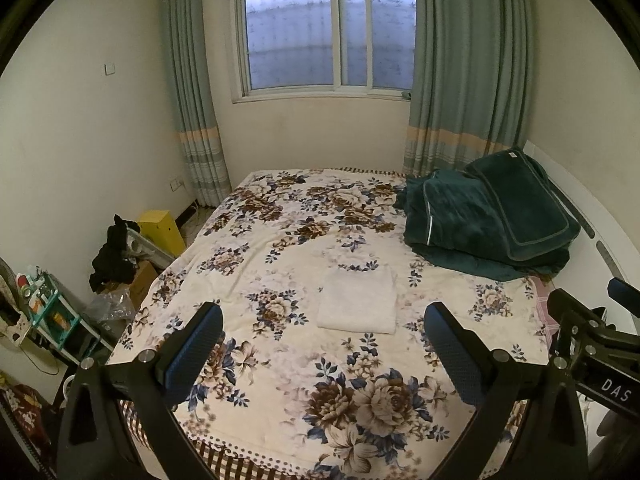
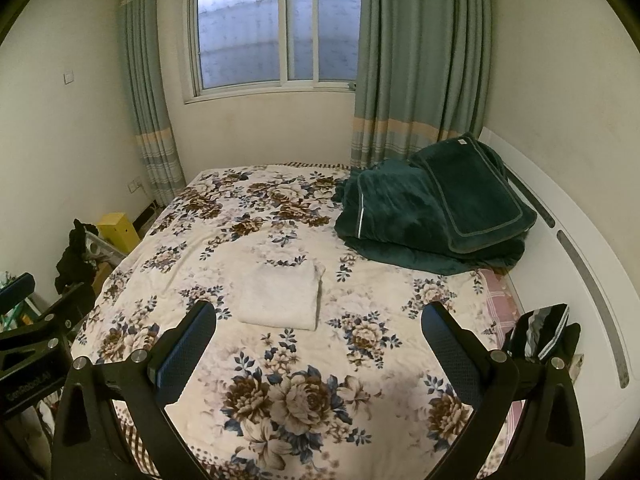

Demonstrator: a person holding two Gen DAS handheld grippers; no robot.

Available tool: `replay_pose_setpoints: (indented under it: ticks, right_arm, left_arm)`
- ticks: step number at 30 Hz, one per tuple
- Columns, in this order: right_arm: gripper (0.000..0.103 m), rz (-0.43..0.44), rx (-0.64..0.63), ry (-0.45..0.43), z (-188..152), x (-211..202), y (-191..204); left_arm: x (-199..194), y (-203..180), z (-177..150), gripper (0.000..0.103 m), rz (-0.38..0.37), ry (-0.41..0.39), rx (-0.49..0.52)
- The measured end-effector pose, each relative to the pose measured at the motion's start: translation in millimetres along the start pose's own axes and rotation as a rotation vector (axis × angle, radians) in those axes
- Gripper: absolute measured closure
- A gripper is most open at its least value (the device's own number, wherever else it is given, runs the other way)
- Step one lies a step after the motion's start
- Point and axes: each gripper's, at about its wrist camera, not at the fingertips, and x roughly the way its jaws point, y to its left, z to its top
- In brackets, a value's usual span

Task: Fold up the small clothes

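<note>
A small white garment lies folded into a neat rectangle in the middle of the floral bedspread; the right wrist view shows the white garment too. My left gripper hovers above the near part of the bed, open and holding nothing, well short of the garment. My right gripper is open as well, at a similar height and distance. Each gripper's body shows at the edge of the other's view: the right gripper and the left gripper.
A heap of dark green blankets fills the bed's far right corner by a white headboard. Left of the bed stand a yellow box, cardboard boxes, dark clothes and a cluttered rack. A curtained window is behind.
</note>
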Motion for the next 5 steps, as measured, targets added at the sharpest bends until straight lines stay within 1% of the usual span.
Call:
replay_pose_setpoints:
  ticks: [5]
  right_arm:
    - [0.000,-0.001,-0.003,-0.001,0.2,1.4,0.0]
  left_arm:
    - [-0.1,-2.0,-1.6,0.000,-0.006,-0.007,-0.002]
